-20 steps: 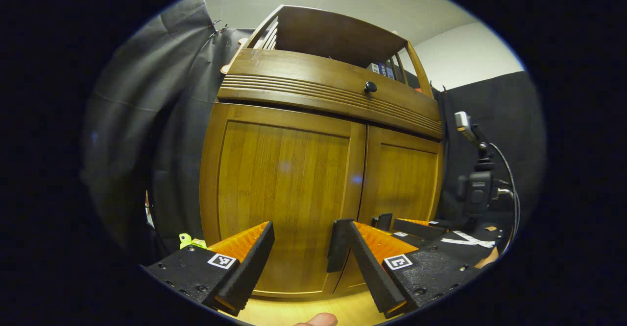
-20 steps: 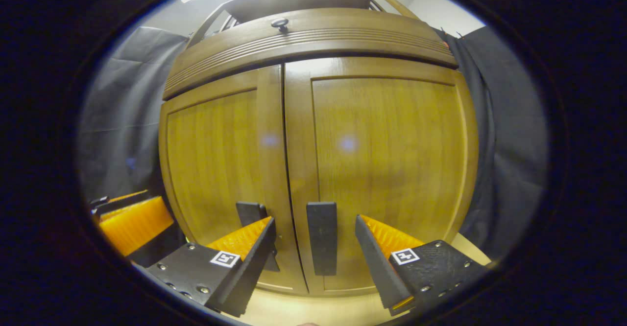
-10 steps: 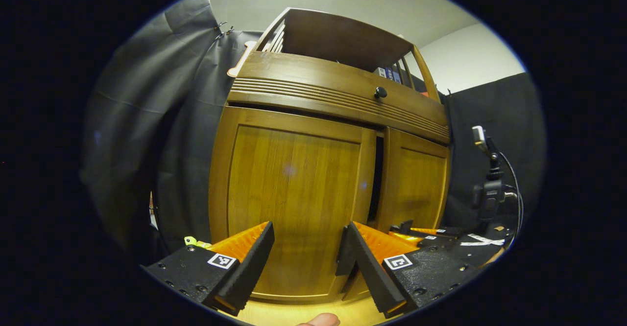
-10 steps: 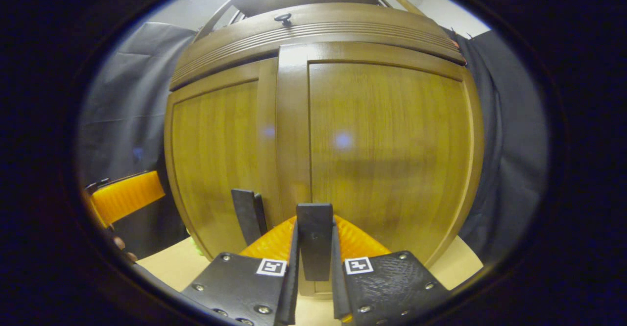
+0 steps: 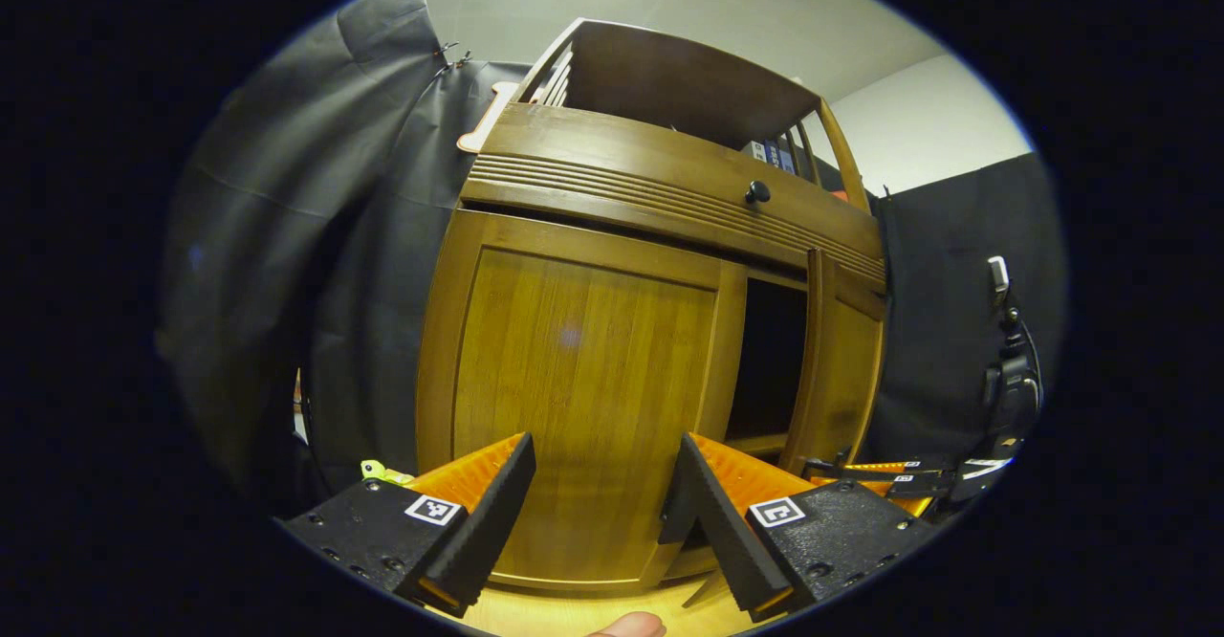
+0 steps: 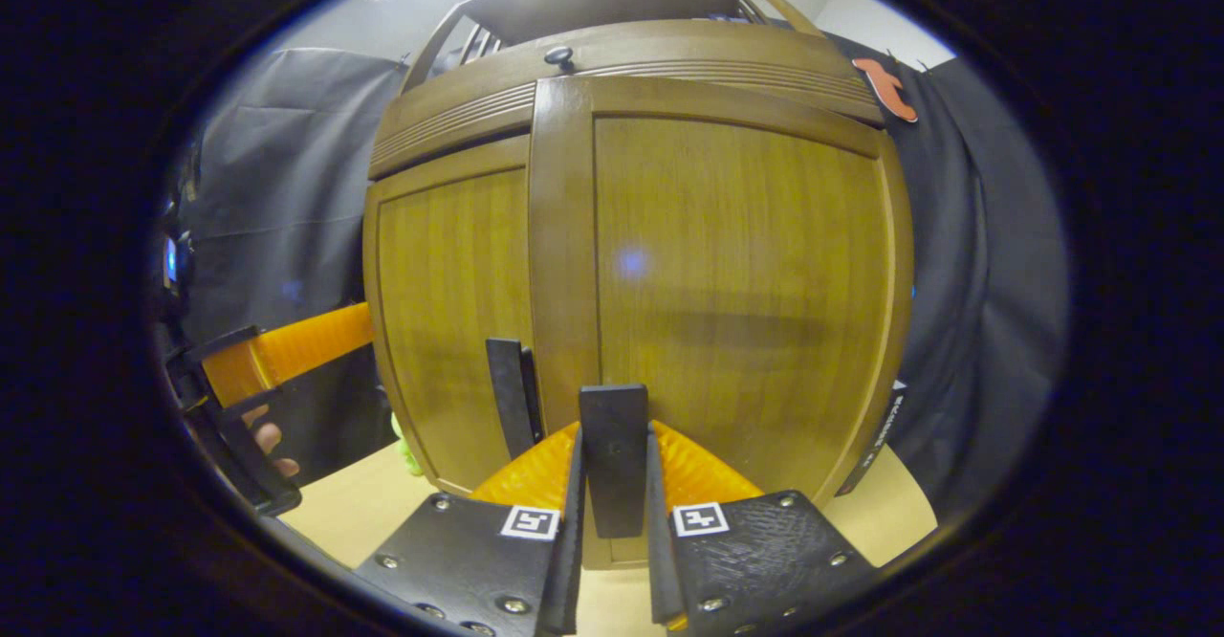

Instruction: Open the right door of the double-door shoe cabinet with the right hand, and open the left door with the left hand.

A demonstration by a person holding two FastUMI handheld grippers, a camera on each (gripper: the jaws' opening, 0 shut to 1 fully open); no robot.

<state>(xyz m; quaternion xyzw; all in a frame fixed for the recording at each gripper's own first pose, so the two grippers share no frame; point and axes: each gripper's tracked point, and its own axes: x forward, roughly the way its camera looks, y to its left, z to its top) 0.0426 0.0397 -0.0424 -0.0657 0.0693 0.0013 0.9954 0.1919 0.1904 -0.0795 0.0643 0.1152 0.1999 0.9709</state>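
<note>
While I pull on the right door, these are my notes:

Right claw: my right gripper (image 6: 612,522) is closed on the right door handle (image 6: 613,455), a flat dark upright bar low on the door, with a finger pressed to each of its sides.

Right door: the right door (image 6: 736,293) stands partly swung out from the shoe cabinet (image 5: 669,187). In the left gripper view it shows edge-on (image 5: 846,369), with a dark gap between it and the shut door.

Left claw: my left gripper (image 5: 598,513) is spread wide and holds nothing. It hovers low in front of the left door (image 5: 583,398), its far finger near the inner edge.

Left door: shut, flush under the ribbed drawer front with its small knob (image 5: 756,191).

Left door handle: the left door handle (image 6: 513,398) is a matching dark bar by the inner edge, low down. In the left gripper view I cannot make it out clearly behind my own finger.

How the doors handle: I judge them stiff wooden panels on side hinges, rigid and not fragile, light to swing but bound to an arc. The lacquered face looks slick and offers no purchase.

Where to hold: the bar is the only sensible spot. I would close both fingers across its narrow width at mid-height, then pull along the hinge's arc, not straight back, or the grip may slide off.
</note>
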